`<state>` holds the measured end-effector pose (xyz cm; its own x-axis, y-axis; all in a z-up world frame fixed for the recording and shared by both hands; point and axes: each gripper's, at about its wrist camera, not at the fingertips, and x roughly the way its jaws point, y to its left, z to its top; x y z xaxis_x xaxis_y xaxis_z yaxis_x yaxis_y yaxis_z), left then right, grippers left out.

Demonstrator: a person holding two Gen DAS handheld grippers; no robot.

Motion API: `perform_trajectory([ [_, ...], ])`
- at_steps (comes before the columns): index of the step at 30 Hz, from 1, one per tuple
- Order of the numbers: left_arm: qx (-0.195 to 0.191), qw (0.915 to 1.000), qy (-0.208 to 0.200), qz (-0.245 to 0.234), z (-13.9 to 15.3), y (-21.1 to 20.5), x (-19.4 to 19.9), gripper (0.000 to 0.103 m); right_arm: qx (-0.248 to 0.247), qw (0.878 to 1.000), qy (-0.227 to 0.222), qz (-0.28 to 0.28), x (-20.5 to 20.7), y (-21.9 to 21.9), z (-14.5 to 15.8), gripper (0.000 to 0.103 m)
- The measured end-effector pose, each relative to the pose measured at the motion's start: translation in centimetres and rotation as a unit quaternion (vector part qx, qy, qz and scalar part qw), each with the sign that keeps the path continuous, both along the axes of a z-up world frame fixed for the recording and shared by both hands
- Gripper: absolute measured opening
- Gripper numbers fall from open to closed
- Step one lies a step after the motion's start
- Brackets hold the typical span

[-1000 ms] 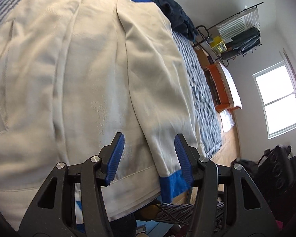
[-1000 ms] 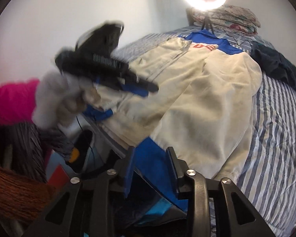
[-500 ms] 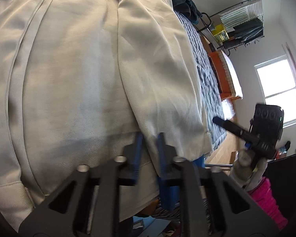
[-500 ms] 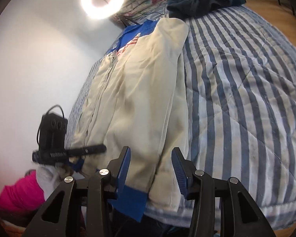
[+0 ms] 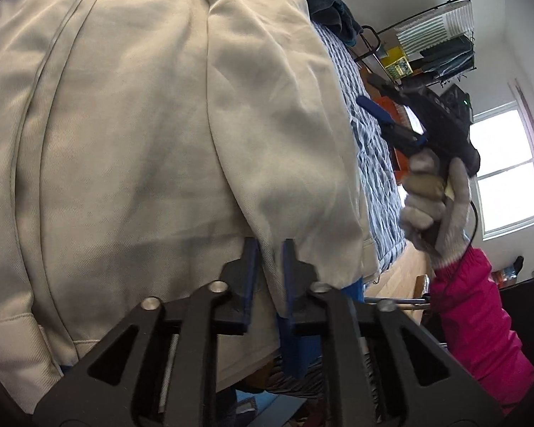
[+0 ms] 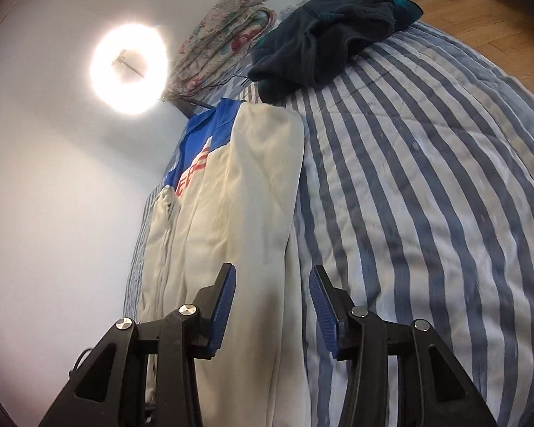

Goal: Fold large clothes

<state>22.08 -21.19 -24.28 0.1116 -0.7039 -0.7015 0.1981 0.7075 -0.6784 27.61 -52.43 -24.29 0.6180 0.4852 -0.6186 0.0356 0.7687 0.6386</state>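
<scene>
A cream jacket (image 5: 131,135) with a blue collar and red lettering lies spread along the left side of a bed covered in a blue-and-white striped quilt (image 6: 427,213). The left gripper (image 5: 270,263), its blue-padded jaws nearly closed, pinches a fold of cream fabric at the lower end of the jacket's sleeve (image 5: 277,114), close to the blue cuff (image 5: 352,291) at the near edge of the bed. To the right in the left wrist view, a gloved hand (image 5: 434,199) on a pink-sleeved arm holds the right gripper (image 5: 384,114) in the air above the quilt, beside the sleeve. Seen from its own camera, the right gripper (image 6: 272,306) stands with jaws spread wide and nothing between them, poised over the jacket's right edge where cream cloth meets the stripes. At the far end of the bed a dark crumpled garment (image 6: 331,35) sits on the quilt, next to a floral bundle of bedding (image 6: 224,32) and a glowing ring light (image 6: 130,69) against the white wall. A wire clothes rack (image 5: 434,46) and a bright window (image 5: 505,167) fill the room's right side.
</scene>
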Motion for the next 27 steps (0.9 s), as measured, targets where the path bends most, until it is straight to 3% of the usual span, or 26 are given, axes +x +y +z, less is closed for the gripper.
perform_trajectory([
  [5,0.001,0.9998,-0.006,-0.018,-0.2,-0.2,-0.3,0.022,-0.011,1.000,0.015,-0.005,3.5,-0.1,-1.2,0.044],
  [7,-0.004,0.9998,-0.001,-0.020,-0.4,-0.3,-0.1,0.014,0.004,1.000,0.012,-0.004,4.9,0.0,-1.8,0.040],
  [10,-0.003,0.9997,-0.001,-0.023,-0.5,-0.5,0.1,0.007,0.003,1.000,0.010,0.005,6.5,0.8,-2.3,0.020],
  [11,0.000,0.9997,-0.004,-0.026,-0.5,-0.6,0.1,0.006,-0.012,1.000,0.012,0.005,6.9,1.2,-2.2,0.007],
  [13,0.001,0.9996,-0.008,-0.027,-0.4,-0.6,0.0,0.004,-0.056,0.998,0.013,0.003,6.7,1.6,-1.6,0.000],
  [19,0.008,0.9992,-0.015,-0.037,-0.6,-1.6,-0.6,0.002,-0.119,0.993,-0.012,-0.020,6.3,1.0,1.3,0.000],
  [22,0.020,0.9985,-0.028,-0.043,-0.5,-2.0,-0.8,0.002,-0.107,0.994,0.003,-0.003,5.7,0.9,1.6,0.011],
  [23,0.019,0.9985,-0.030,-0.042,-0.4,-2.0,-0.8,0.002,-0.098,0.995,0.005,0.001,5.2,0.7,1.8,0.023],
  [27,0.012,0.9989,-0.022,-0.040,-0.4,-1.6,-0.9,0.002,-0.092,0.995,-0.001,0.039,0.8,0.7,3.5,0.026],
])
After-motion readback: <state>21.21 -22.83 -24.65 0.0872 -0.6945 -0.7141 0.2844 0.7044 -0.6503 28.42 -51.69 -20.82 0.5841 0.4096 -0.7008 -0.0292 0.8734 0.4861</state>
